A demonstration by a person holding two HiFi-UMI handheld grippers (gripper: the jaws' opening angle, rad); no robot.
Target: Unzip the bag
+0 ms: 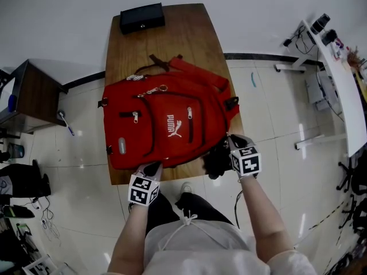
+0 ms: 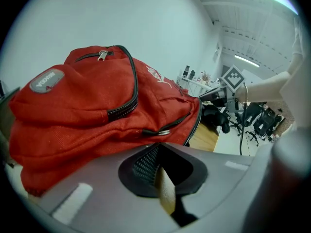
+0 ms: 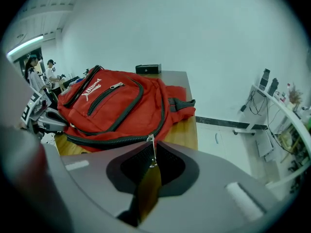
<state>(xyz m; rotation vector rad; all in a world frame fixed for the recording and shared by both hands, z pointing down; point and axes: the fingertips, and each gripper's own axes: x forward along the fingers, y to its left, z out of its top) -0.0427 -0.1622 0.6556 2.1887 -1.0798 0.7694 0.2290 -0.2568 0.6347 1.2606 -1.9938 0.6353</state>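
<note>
- A dark side table [image 1: 34,90] stands on the tiled floor at the far left, apart from the wooden table [image 1: 189,33].
- The left gripper [image 1: 152,169] sits at the bag's near left corner, at the table's front edge, with its marker cube [image 1: 143,189] nearest the person.
- In the left gripper view the left gripper [image 2: 156,152] has its jaws pressed together. The red fabric of the bag [image 2: 87,110] runs right into their tips, so they look clamped on the hem.
- That view also shows a grey badge [image 2: 47,80] on the bag and a metal ring [image 2: 164,131] hanging from a dark zipper line.
- The red bag [image 1: 166,119] lies flat across the middle of the table, front side up with the white logo showing. Its straps spread toward the far right.
- A black box [image 1: 141,17] rests at the table's far end, well apart from the bag.
- The right gripper [image 1: 217,156] is at the bag's near right corner.
- In the right gripper view the right gripper [image 3: 151,161] has its jaws closed on the silver zipper pull [image 3: 152,149]. The pull hangs from the dark main zipper [image 3: 107,141], which follows the bag's edge.
- A white desk [image 1: 344,85] with small items stands at the far right.
</note>
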